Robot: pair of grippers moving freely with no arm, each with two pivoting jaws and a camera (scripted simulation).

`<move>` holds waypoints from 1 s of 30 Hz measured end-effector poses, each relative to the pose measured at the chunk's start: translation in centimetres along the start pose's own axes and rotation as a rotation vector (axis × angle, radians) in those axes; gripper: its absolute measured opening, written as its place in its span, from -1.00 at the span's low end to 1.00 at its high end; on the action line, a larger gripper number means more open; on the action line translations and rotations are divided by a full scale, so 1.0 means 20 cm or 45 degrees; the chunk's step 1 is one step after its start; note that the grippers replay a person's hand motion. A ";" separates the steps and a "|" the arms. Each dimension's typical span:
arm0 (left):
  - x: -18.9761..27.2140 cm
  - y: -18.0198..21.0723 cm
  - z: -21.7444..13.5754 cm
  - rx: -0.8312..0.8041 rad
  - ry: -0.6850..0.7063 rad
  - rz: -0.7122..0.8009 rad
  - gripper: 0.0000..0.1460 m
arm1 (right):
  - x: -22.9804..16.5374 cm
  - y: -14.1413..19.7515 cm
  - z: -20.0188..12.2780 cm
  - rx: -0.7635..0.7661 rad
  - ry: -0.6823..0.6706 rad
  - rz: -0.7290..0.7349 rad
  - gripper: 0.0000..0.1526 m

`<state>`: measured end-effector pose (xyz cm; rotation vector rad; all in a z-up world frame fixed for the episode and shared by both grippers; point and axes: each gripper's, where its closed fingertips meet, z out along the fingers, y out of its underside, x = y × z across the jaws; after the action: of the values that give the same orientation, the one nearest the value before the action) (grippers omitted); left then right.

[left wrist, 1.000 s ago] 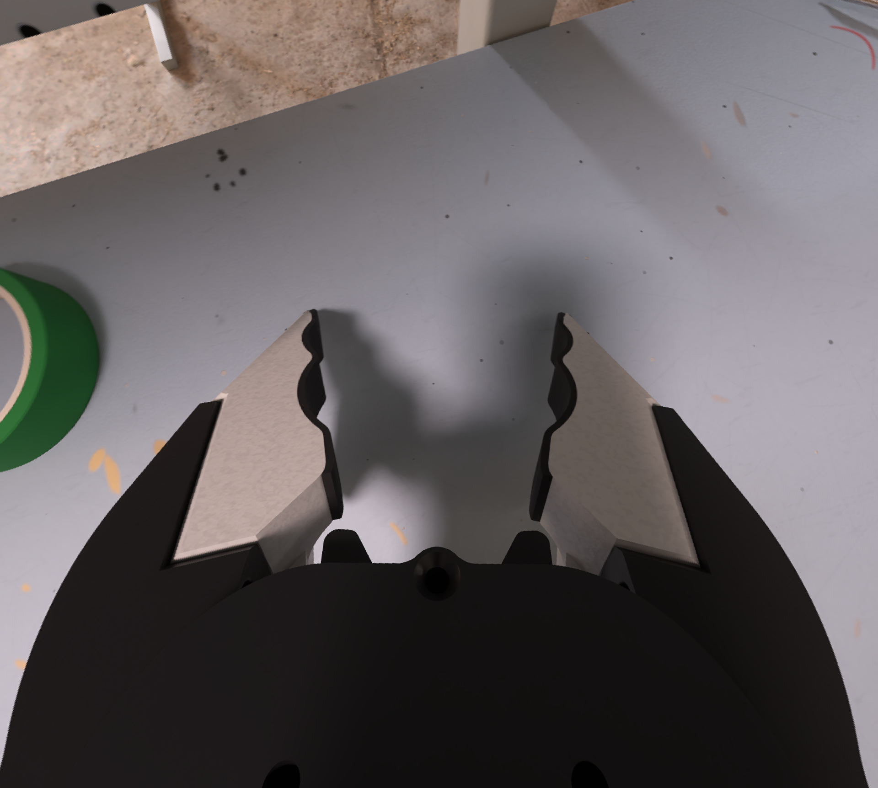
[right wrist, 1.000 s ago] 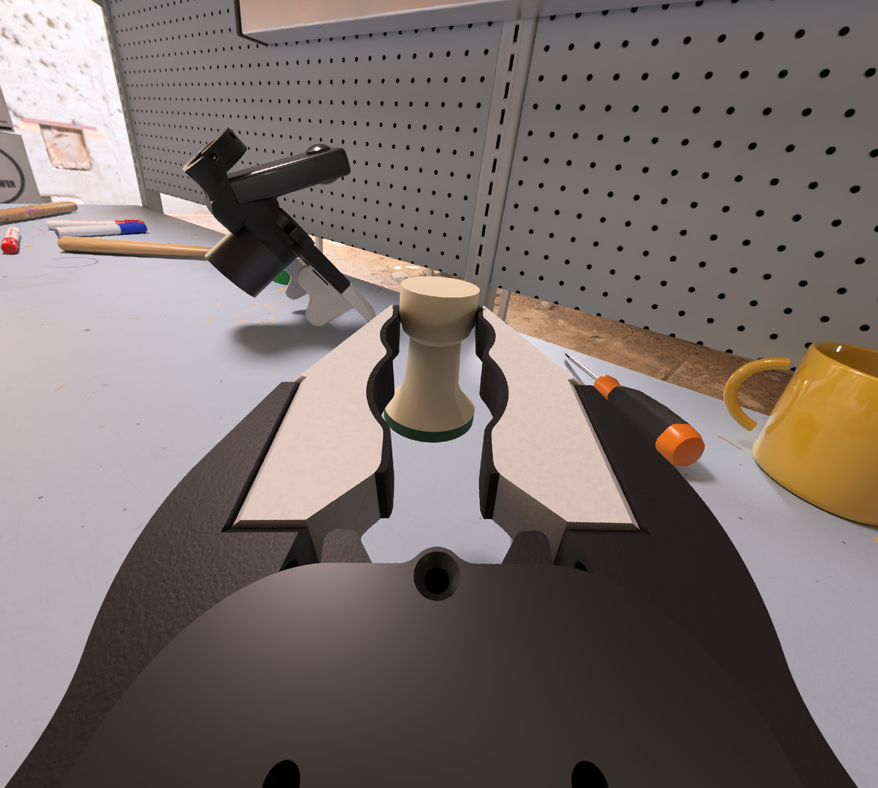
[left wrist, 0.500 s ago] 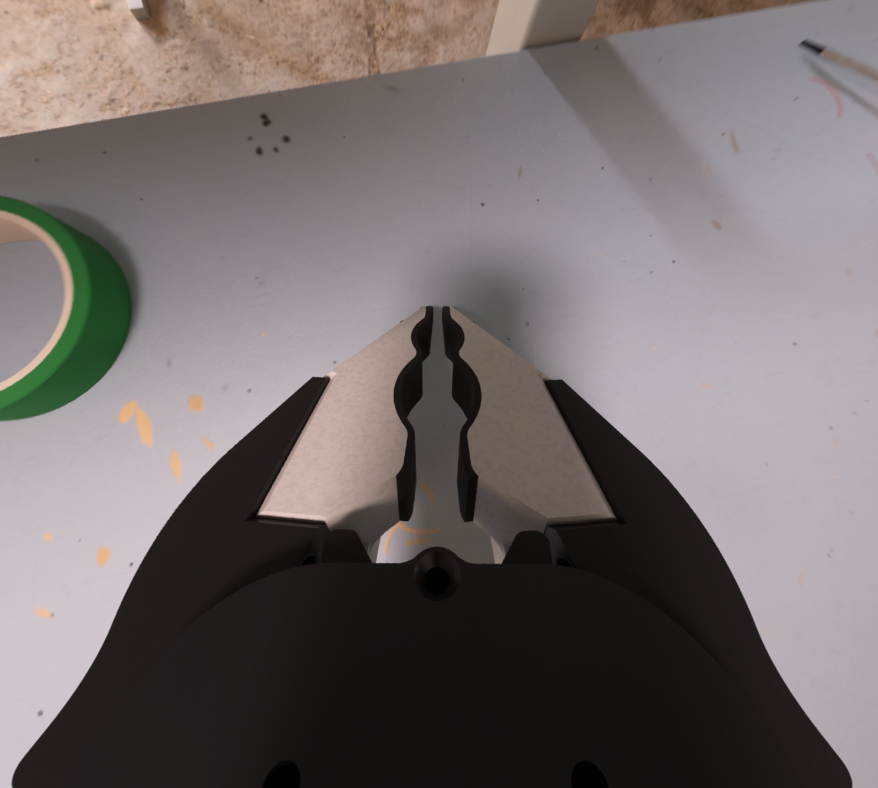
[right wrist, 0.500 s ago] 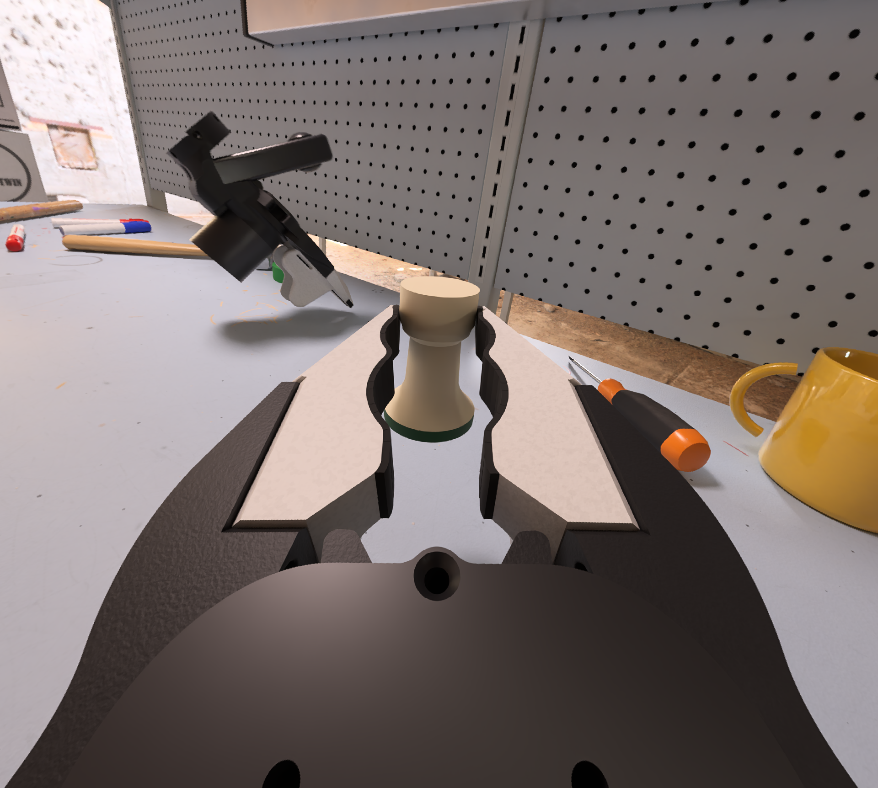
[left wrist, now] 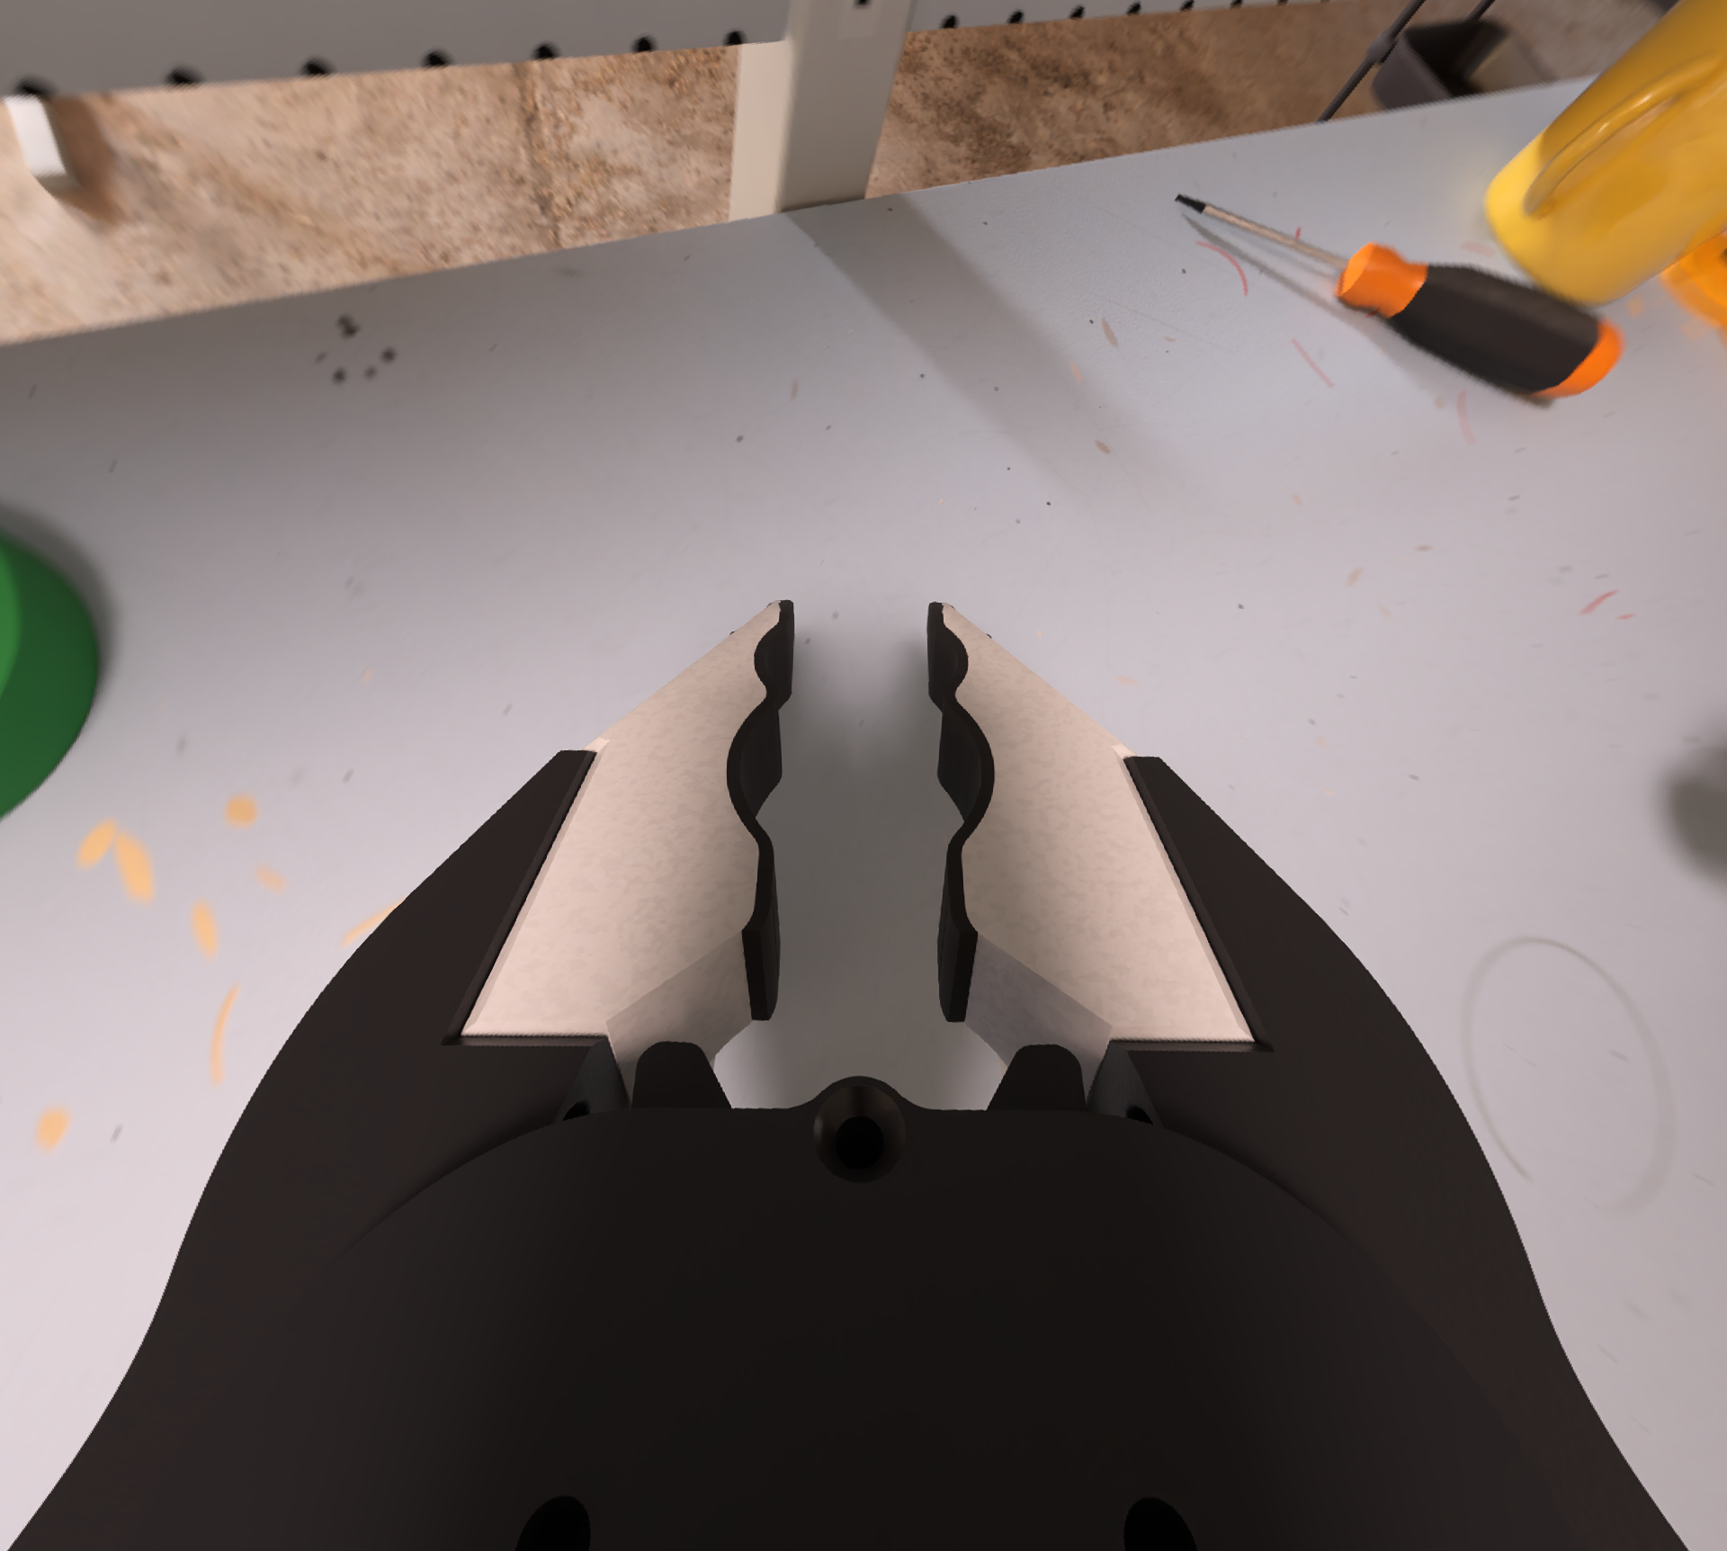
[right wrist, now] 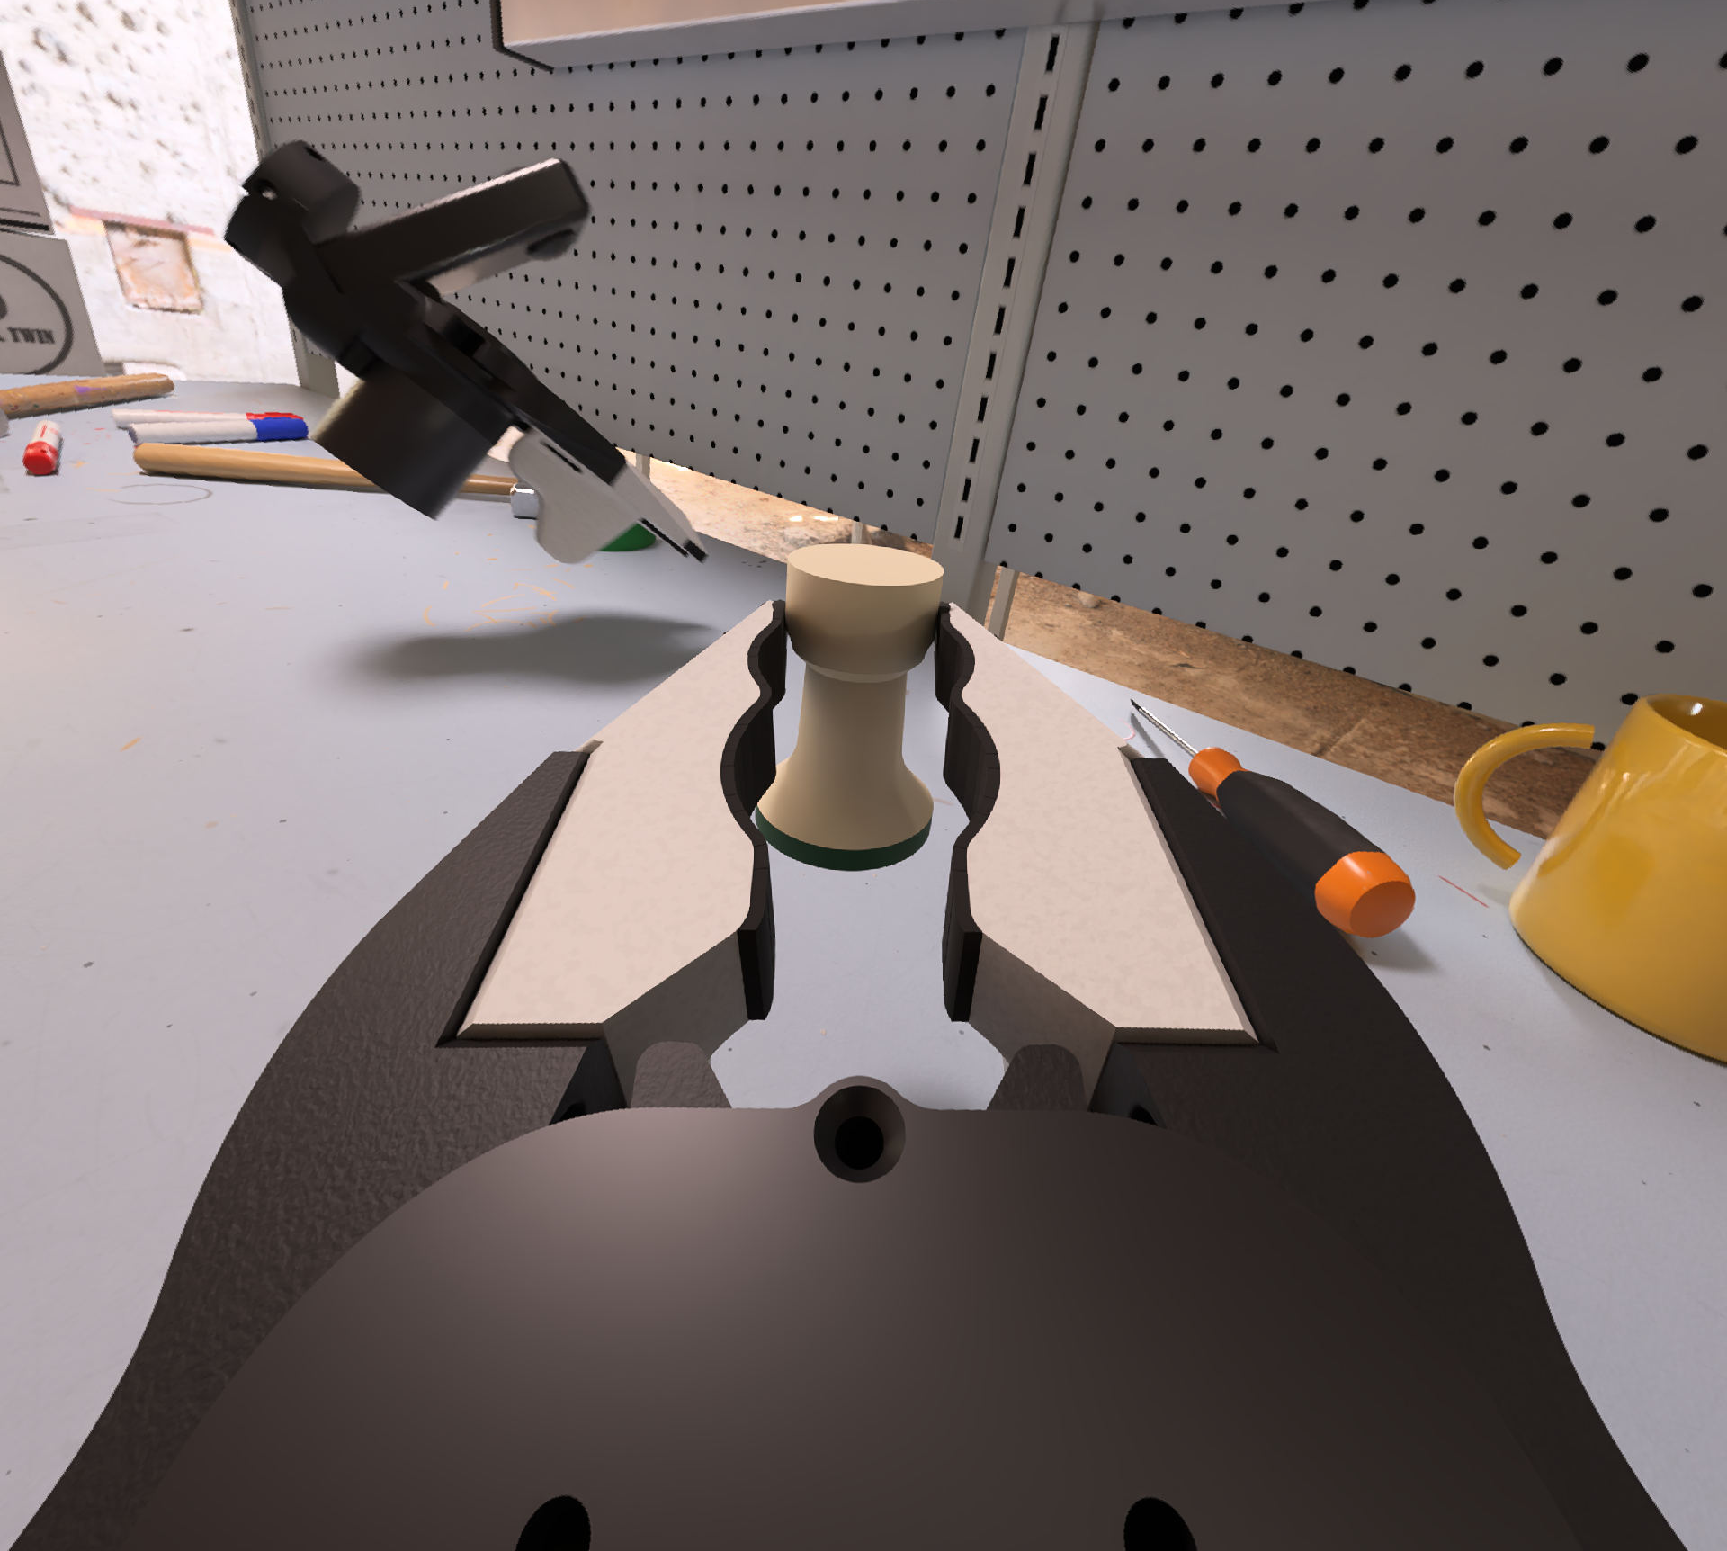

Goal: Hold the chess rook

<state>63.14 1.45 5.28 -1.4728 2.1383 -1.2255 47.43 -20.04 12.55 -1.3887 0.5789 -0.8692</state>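
Right gripper [right wrist: 860,618] pinches the upright rook [right wrist: 855,702] by its head; left gripper [left wrist: 860,618] hovers, fingers parted, empty.

One rook [right wrist: 855,712], one screwdriver [right wrist: 1299,838], one yellow mug [right wrist: 1645,880], one green tape roll [left wrist: 37,684], two markers [right wrist: 220,427].

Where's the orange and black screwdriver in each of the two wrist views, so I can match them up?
Left wrist view: screwdriver at upper right, lying on the table, just left of the yellow mug.
Right wrist view: screwdriver at middle right, beside the right gripper, left of the mug.
Shared landmark: the yellow mug.
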 end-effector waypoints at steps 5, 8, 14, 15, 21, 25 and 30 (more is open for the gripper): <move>0.11 0.02 0.21 -0.111 -0.024 0.112 -0.28 | -0.01 0.00 -0.01 0.004 -0.001 -0.005 -0.59; 0.07 0.05 0.28 -0.203 -0.090 0.108 -0.22 | -0.01 -0.01 -0.01 0.003 -0.006 -0.004 -0.59; 0.00 0.06 0.28 -0.180 -0.185 0.157 -0.63 | -0.02 -0.01 -0.01 -0.001 -0.015 -0.006 -0.59; -0.01 0.06 0.28 -0.179 -0.203 0.174 -0.65 | -0.02 -0.01 -0.01 -0.001 -0.017 -0.006 -0.59; -0.02 0.06 0.27 -0.201 -0.220 0.179 -0.96 | -0.03 -0.02 -0.02 0.007 -0.023 0.003 -0.59; 0.02 0.05 0.27 -0.199 -0.143 0.104 -0.45 | -0.03 -0.03 -0.03 0.015 -0.023 0.018 -0.59; -0.02 0.05 0.28 -0.215 -0.247 0.183 -0.21 | -0.03 -0.03 -0.03 0.017 -0.028 0.025 -0.59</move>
<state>66.16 -0.86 0.99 -1.4091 2.2145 -0.8355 46.51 -19.84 13.01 -1.3766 0.5678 -0.8400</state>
